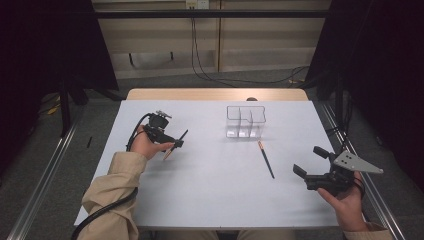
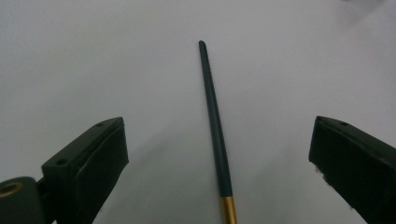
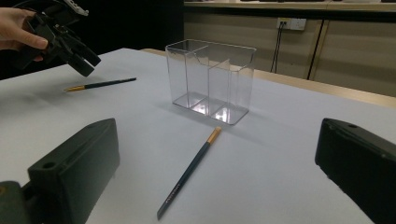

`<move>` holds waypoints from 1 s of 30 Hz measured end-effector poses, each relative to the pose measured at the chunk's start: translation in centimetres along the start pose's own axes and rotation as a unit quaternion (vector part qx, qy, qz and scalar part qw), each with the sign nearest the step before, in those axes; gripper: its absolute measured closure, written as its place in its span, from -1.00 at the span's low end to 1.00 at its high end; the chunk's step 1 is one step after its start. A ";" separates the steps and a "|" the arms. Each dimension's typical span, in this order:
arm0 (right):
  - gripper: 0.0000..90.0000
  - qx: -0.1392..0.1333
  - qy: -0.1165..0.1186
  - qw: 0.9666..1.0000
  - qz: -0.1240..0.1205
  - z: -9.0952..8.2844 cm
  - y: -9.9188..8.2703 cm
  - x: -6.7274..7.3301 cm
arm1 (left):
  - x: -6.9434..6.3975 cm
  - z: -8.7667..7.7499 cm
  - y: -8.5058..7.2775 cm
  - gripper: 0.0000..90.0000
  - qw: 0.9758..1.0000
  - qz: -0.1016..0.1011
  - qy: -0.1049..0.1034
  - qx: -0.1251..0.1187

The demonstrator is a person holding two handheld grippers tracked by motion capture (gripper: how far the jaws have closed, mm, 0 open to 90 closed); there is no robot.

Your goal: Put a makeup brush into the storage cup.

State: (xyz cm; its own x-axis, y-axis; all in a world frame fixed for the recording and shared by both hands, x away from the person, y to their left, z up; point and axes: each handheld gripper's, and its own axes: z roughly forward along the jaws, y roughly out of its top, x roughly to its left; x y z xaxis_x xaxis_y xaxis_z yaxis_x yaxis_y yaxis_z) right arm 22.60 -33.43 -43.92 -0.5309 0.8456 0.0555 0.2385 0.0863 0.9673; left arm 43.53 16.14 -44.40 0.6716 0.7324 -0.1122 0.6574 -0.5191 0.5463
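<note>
Open right gripper [image 3: 210, 172]; clear organizer [image 3: 210, 81] empty.

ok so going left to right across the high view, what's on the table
left gripper over a pencil → clear organizer → second pencil → right gripper

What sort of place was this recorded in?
Probably a lab recording bay, not a home: a white-covered table between dark curtains, with floor rails, loose cables and a wall socket.
</note>
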 end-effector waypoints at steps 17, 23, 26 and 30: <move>-1.00 0.002 0.001 1.000 0.001 0.0 -0.1 0.1 | -0.5 0.4 0.9 -0.21 0.998 0.004 -0.006 0.065; -1.00 0.001 0.001 1.000 0.002 0.0 0.0 0.1 | -0.5 0.5 0.9 0.02 0.996 0.018 -0.002 0.091; -1.00 0.002 0.001 1.000 0.001 0.1 0.0 0.1 | -0.5 0.6 0.7 0.09 0.994 0.008 -0.007 0.108; -1.00 0.001 0.001 1.000 0.001 0.1 0.0 0.1 | -0.7 0.7 0.8 0.25 0.992 0.027 0.003 0.127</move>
State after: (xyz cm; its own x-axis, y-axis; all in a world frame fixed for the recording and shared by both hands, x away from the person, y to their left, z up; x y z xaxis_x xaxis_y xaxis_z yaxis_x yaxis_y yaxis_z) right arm 22.61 -33.32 -43.97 -0.5323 0.8447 0.0570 0.2408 0.0865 0.9667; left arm 43.87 14.92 -44.51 0.7066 0.7027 -0.0837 0.6860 -0.6512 0.3246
